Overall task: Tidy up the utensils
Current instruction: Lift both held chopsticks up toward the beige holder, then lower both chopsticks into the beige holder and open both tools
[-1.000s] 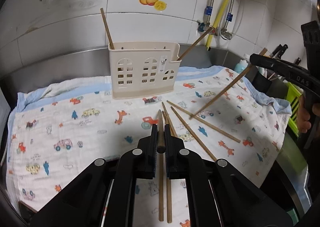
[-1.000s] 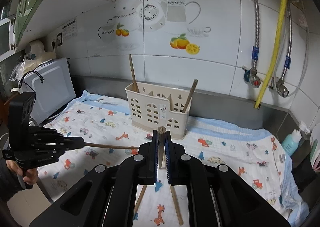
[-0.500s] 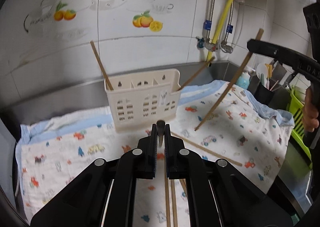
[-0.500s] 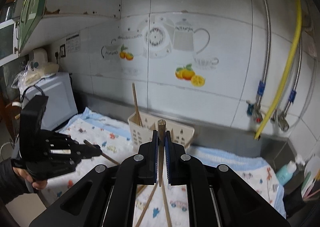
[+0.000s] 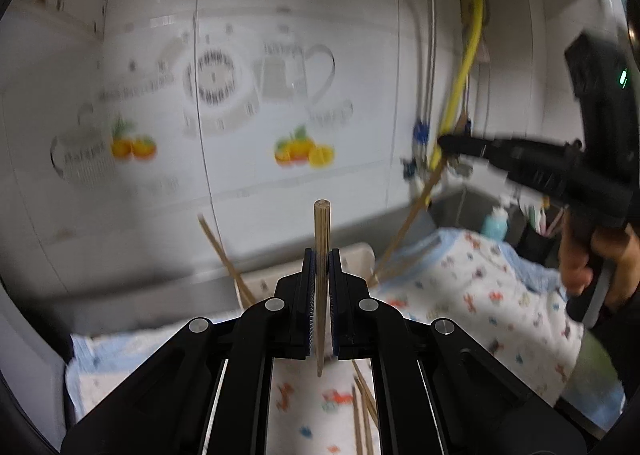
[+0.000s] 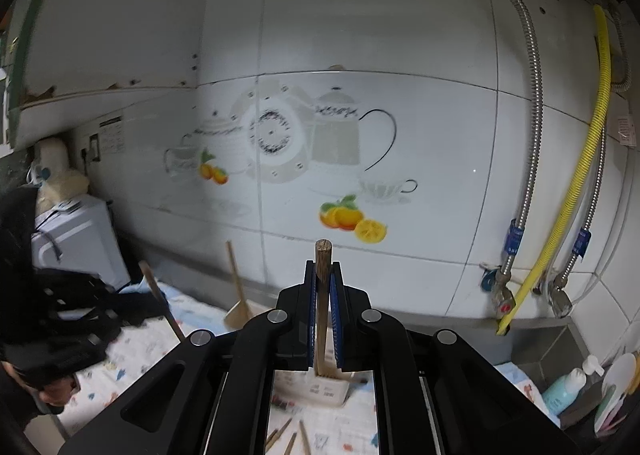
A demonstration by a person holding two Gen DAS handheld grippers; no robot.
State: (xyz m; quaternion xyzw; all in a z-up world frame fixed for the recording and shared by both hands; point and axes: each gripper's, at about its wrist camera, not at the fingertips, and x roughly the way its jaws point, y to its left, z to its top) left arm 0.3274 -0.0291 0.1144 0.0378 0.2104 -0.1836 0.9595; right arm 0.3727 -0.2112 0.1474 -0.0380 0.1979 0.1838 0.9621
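My left gripper (image 5: 320, 255) is shut on a wooden chopstick (image 5: 321, 231) held upright, above the cream utensil holder (image 5: 356, 255), which is mostly hidden behind the jaws. My right gripper (image 6: 323, 267) is shut on another chopstick (image 6: 322, 255), upright, its lower end over the holder (image 6: 316, 387). The right gripper also shows at the right of the left wrist view (image 5: 444, 143), the left gripper at the left of the right wrist view (image 6: 136, 303). A chopstick (image 5: 220, 251) leans in the holder's left side. Loose chopsticks (image 5: 362, 407) lie on the patterned cloth (image 5: 480, 295).
The tiled wall (image 6: 360, 95) with teapot decals stands close behind. Hoses and a yellow pipe (image 6: 576, 183) run down at the right. A soap bottle (image 6: 564, 391) and a white appliance (image 6: 76, 239) stand at the sides.
Both grippers have risen and tilted upward with their chopsticks, so the wall fills the views. The holder has dropped low in both views, and the right chopstick's lower end now sits over it.
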